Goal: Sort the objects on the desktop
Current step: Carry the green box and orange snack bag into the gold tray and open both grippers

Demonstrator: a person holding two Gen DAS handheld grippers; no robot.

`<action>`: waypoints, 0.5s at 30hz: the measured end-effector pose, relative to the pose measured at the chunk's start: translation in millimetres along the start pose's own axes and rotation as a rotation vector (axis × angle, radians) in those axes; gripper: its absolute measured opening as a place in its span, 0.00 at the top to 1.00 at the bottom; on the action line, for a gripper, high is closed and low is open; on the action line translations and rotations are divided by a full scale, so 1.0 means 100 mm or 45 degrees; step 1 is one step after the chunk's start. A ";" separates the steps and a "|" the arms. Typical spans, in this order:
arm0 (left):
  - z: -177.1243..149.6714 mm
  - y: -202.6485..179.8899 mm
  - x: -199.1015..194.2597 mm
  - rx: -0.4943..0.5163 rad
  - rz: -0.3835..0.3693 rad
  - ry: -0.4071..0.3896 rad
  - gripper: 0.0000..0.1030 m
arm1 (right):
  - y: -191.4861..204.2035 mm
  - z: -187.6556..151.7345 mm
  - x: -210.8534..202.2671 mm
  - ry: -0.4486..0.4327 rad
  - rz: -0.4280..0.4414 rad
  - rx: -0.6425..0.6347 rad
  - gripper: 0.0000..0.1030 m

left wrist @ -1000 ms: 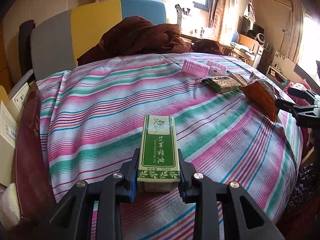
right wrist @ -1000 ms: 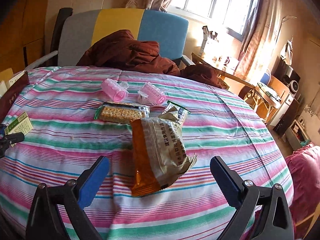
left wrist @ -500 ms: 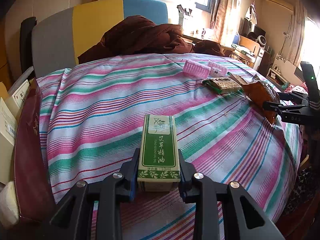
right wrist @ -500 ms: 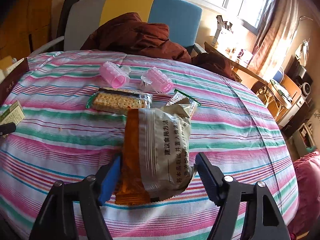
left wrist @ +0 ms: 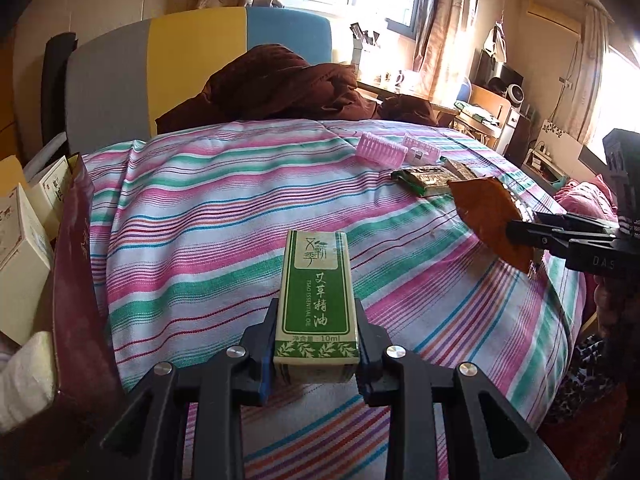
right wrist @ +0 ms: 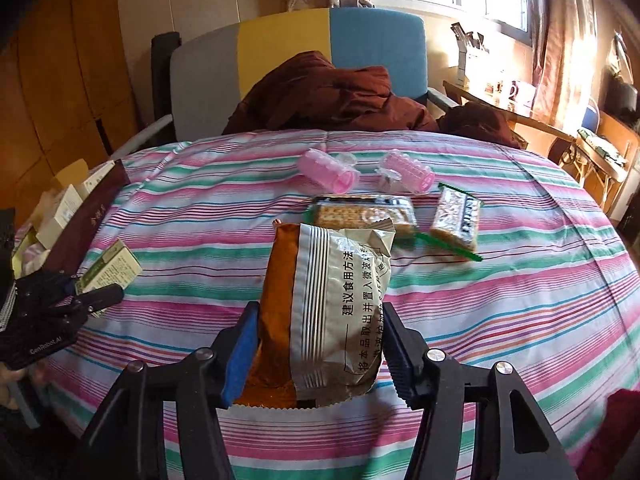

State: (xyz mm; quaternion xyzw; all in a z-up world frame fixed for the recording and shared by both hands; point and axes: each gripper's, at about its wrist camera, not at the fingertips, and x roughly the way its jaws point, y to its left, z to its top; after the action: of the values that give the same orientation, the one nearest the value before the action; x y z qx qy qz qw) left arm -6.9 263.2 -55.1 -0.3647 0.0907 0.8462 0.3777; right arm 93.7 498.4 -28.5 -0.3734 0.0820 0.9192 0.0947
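Observation:
A green and white essential-oil box (left wrist: 316, 300) sits between the fingers of my left gripper (left wrist: 316, 346), which is shut on its near end over the striped cloth (left wrist: 192, 240). From the right wrist view the same box (right wrist: 114, 268) shows at the far left in that gripper (right wrist: 90, 300). My right gripper (right wrist: 320, 346) is shut on the near end of an orange and grey snack bag (right wrist: 332, 292). In the left wrist view the bag (left wrist: 490, 216) hangs tilted from the right gripper (left wrist: 520, 228).
Two pink hair rollers (right wrist: 328, 168) (right wrist: 408, 170) and two cracker packs (right wrist: 364, 214) (right wrist: 456, 216) lie beyond the snack bag. A maroon box (left wrist: 76, 264) with white cartons (left wrist: 20, 256) stands at the left edge. A dark red garment (right wrist: 328, 96) lies on the chair behind.
My right gripper moved forward around the snack bag and shut on it; the bag now tilts up off the cloth. My left gripper stayed shut on the oil box.

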 end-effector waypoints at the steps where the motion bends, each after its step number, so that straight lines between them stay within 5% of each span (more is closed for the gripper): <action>1: 0.00 0.01 -0.06 0.000 0.000 -0.013 0.70 | 0.05 -0.01 0.00 -0.007 0.026 0.012 0.43; 15: -0.08 0.35 -1.07 -0.073 0.080 -0.205 0.70 | 0.98 0.22 -0.11 -0.131 0.322 -0.039 0.43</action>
State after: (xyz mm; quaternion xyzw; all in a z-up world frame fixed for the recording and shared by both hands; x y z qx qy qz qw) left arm 20.4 174.1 8.0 -0.3032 0.0471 0.8865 0.3463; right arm 63.8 407.3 2.2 -0.3138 0.1095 0.9429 -0.0236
